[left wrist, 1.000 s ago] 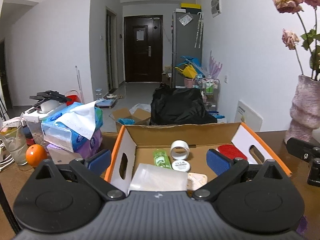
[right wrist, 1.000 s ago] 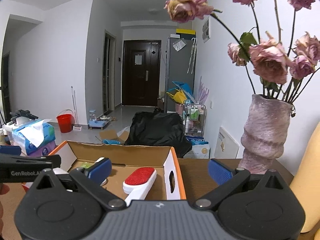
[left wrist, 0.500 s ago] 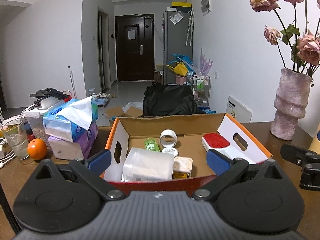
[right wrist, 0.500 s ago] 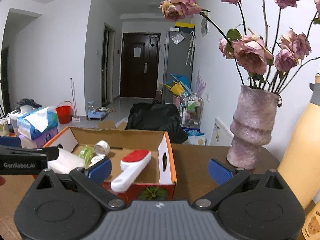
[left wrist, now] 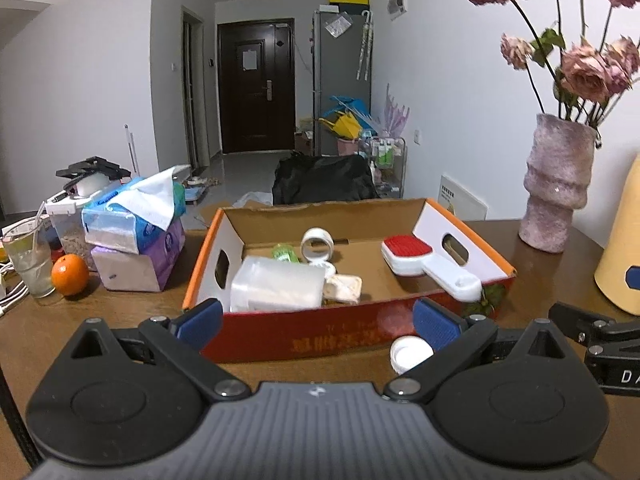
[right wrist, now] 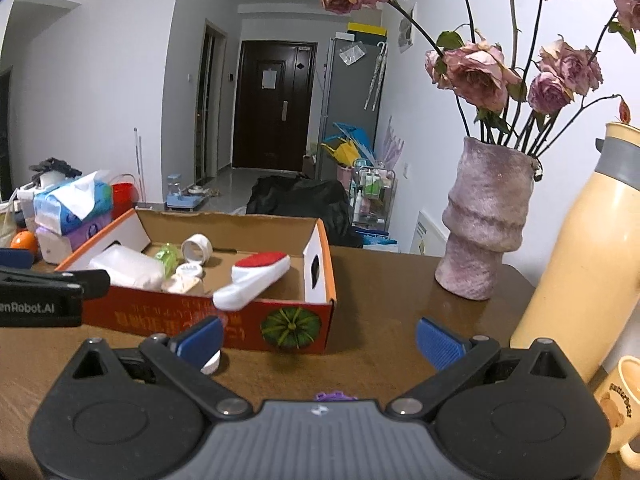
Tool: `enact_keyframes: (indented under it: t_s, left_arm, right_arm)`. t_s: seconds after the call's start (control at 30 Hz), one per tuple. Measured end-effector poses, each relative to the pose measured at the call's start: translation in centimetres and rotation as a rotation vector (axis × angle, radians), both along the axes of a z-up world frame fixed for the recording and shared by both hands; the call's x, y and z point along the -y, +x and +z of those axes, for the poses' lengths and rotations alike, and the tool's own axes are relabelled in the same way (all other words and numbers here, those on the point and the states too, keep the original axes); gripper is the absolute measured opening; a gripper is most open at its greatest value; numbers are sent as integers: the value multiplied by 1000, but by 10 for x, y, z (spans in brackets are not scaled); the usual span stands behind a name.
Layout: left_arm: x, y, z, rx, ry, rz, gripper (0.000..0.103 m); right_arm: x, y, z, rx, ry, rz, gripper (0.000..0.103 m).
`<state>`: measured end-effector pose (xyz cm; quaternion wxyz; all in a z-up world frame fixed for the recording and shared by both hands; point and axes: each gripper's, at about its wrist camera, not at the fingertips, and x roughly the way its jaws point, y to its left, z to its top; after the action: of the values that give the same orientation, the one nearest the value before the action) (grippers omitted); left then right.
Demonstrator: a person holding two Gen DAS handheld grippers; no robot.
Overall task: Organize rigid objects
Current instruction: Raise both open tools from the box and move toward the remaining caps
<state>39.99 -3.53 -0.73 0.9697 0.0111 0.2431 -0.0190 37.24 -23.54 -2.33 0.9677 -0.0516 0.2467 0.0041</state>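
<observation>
An open cardboard box with orange edges stands on the brown table; it also shows in the right wrist view. Inside lie a red-and-white lint brush, a tape ring, a clear plastic container, a green bottle and small white jars. A white lid lies on the table in front of the box, by my left gripper's right finger. My left gripper is open and empty, in front of the box. My right gripper is open and empty, near the box's right front corner.
Tissue packs, an orange and a glass stand left of the box. A pink vase with dried roses, a yellow thermos and a mug stand at right. A small purple thing lies under my right gripper.
Both grippers have pulled back and away from the box, so its front wall and the table in front now show. The lint brush stays in the box.
</observation>
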Motion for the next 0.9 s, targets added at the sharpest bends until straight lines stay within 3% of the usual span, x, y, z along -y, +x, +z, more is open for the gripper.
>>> enact_keyframes:
  t_s: [0.9]
  left_arm:
    - [21, -32, -34, -101, 47, -99, 103]
  right_arm:
    - [13, -41, -21, -62, -11, -47, 103]
